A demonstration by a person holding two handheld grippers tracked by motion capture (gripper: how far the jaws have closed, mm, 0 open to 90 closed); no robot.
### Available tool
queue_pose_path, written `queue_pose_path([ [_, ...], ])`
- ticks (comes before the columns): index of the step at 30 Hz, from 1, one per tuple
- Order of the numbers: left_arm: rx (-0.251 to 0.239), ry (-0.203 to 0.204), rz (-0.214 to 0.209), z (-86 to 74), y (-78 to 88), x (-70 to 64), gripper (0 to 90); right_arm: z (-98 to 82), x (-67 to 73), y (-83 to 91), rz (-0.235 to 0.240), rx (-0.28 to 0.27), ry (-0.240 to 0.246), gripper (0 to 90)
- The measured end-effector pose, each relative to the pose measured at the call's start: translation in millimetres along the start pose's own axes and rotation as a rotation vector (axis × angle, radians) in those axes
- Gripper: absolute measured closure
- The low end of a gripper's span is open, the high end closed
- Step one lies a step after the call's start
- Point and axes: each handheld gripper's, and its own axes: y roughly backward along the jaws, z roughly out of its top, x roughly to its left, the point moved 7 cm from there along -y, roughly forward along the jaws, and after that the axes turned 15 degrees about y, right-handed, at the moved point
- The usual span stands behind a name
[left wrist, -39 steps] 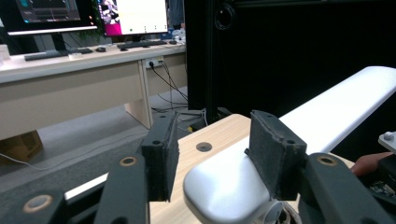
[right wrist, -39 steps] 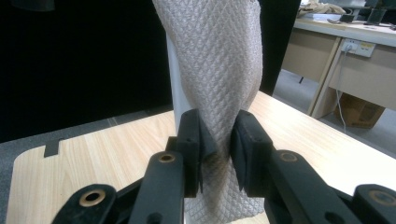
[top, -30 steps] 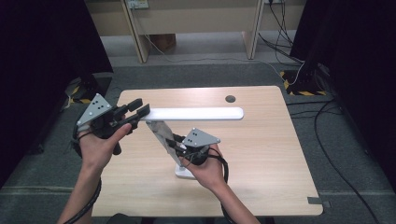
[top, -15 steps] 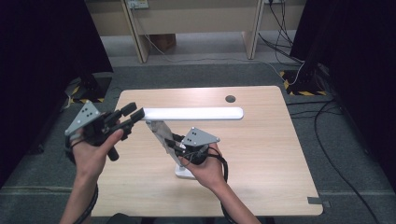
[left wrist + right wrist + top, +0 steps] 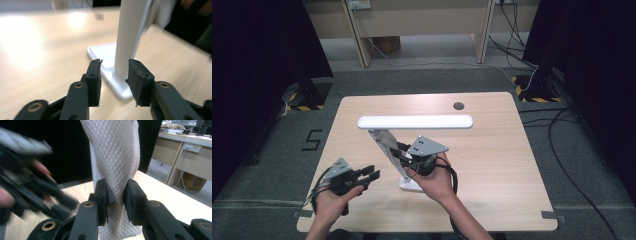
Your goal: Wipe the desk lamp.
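Light wooden table (image 5: 492, 165), white desk lamp (image 5: 414, 122) standing on it by its base

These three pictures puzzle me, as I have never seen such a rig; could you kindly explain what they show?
A person stands at a light wooden table and holds a black hand-held two-jaw gripper in each hand; there is no robot arm. The high view looks down from above. The other two come from cameras riding on each gripper, looking along its jaws.

On the table stands a white desk lamp with a long flat head, a slanted stem and a flat white base. The right gripper is closed on the stem, which there is wrapped in a whitish textured cloth. The left gripper is low over the table to the left of the lamp, its jaws open with nothing between them; they have just been closing a little. Its camera looks towards the lamp's base.
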Motion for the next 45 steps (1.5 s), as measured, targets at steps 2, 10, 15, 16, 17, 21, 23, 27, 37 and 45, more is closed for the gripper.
queue_pose_path([
  [2,0.056,-0.011,0.004,-5.9,-20.6,7.5,73.0,0.0,1.3,0.2,0.004,0.002,-0.007,73.9],
  [10,0.154,-0.057,-0.027,-15.2,-62.3,1.4,85.8,0.0,1.0,-1.4,0.008,0.003,0.003,75.8],
  [15,0.168,-0.067,-0.039,-19.7,-73.1,-4.2,89.0,0.3,3.0,-2.5,0.009,0.005,-0.009,76.7],
  [16,0.175,-0.059,-0.042,-21.2,-74.7,-5.1,89.2,0.3,3.0,-2.6,0.009,0.005,-0.009,77.0],
  [17,0.172,-0.057,-0.044,-22.0,-76.9,-5.4,89.2,0.3,2.9,-2.5,0.008,0.007,-0.007,77.4],
  [21,0.178,-0.072,-0.042,-25.2,-81.0,-7.1,89.4,0.2,2.4,-2.7,0.009,0.004,-0.003,79.1],
  [23,0.179,-0.081,-0.038,-25.1,-80.9,-7.2,89.4,0.3,1.7,-2.7,0.011,0.004,0.006,79.5],
  [27,0.174,-0.087,-0.03,-25.8,-80.4,-7.5,89.4,0.7,0.8,-3.7,0.008,0.001,0.024,80.0],
  [37,0.158,-0.089,0.0,-27.8,-80.3,-11.1,89.4,1.0,1.3,-3.3,0.016,0.012,0.037,81.1],
  [45,0.155,-0.093,0.02,-29.3,-80.3,-14.5,89.3,0.5,2.1,0.0,0.037,0.037,0.064,81.7],
])
